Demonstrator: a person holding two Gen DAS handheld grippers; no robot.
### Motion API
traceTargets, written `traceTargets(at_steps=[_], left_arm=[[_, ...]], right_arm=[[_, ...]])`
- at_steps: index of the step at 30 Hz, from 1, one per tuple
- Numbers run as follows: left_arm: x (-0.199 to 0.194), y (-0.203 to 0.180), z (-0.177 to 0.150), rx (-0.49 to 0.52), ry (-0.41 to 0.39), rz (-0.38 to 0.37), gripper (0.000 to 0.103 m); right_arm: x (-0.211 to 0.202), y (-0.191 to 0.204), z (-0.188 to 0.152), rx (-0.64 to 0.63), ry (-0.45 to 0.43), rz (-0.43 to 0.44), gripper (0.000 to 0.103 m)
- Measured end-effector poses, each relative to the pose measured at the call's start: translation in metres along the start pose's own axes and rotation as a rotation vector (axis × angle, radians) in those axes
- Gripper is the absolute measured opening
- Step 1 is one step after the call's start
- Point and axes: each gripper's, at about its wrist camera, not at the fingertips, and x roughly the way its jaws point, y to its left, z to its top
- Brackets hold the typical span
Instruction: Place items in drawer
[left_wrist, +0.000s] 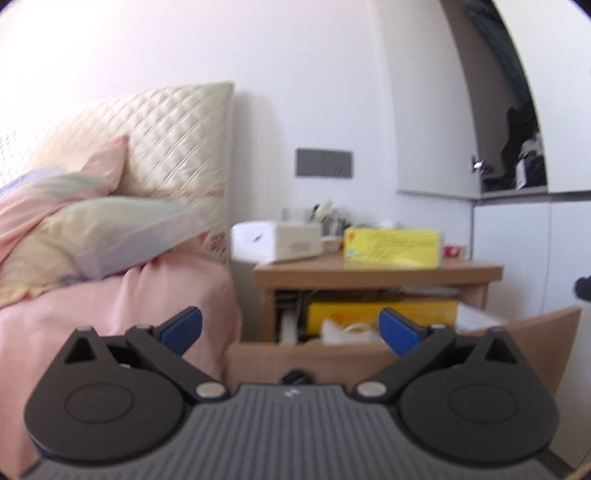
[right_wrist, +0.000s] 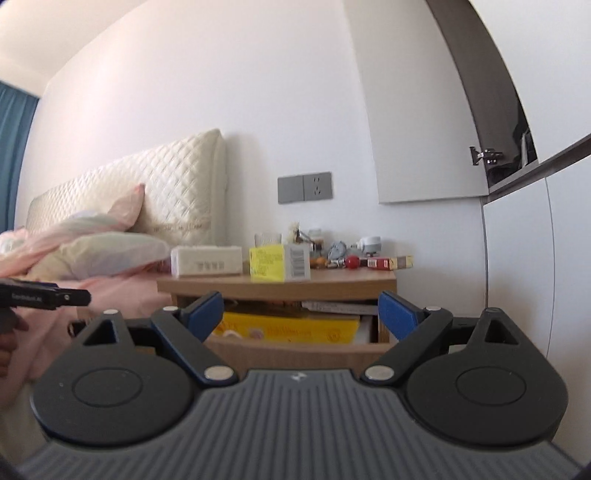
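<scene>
A wooden nightstand (left_wrist: 376, 275) (right_wrist: 280, 286) stands beside the bed with its drawer (left_wrist: 306, 356) (right_wrist: 295, 350) pulled open. A yellow packet (left_wrist: 380, 314) (right_wrist: 291, 326) lies in the drawer. On top stand a yellow box (left_wrist: 393, 245) (right_wrist: 279, 263), a white box (left_wrist: 291, 242) (right_wrist: 207, 261) and small clutter (right_wrist: 354, 260). My left gripper (left_wrist: 290, 330) is open and empty, in front of the drawer. My right gripper (right_wrist: 301, 312) is open and empty, facing the drawer from a little further back. The left gripper's side (right_wrist: 44, 297) shows at the right wrist view's left edge.
A bed with pink sheets (left_wrist: 122, 306) and pillows (left_wrist: 110, 229) lies left of the nightstand, under a quilted cream headboard (right_wrist: 166, 192). A grey wall socket (right_wrist: 304, 186) sits above the nightstand. White wardrobe panels (right_wrist: 517, 277) stand to the right, with an open cabinet door (right_wrist: 484, 155) above.
</scene>
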Motion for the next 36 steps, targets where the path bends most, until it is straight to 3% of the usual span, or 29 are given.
traceTargets(at_steps=[6,18,36], left_arm=[[-0.003,-0.021,-0.003,0.016,-0.024,-0.062,0.103],[-0.011,-0.021,-0.029,0.034,-0.005,-0.112,0.103],[-0.015,-0.016,-0.033,0.017,-0.021,-0.114,0.103]], right_arm=[[0.002,0.017,-0.004,0.049,0.014,-0.039,0.094],[-0.005,0.041,-0.025,0.086,0.021,-0.112,0.094],[0.002,0.049,-0.014,0.064,0.024,-0.116,0.094]])
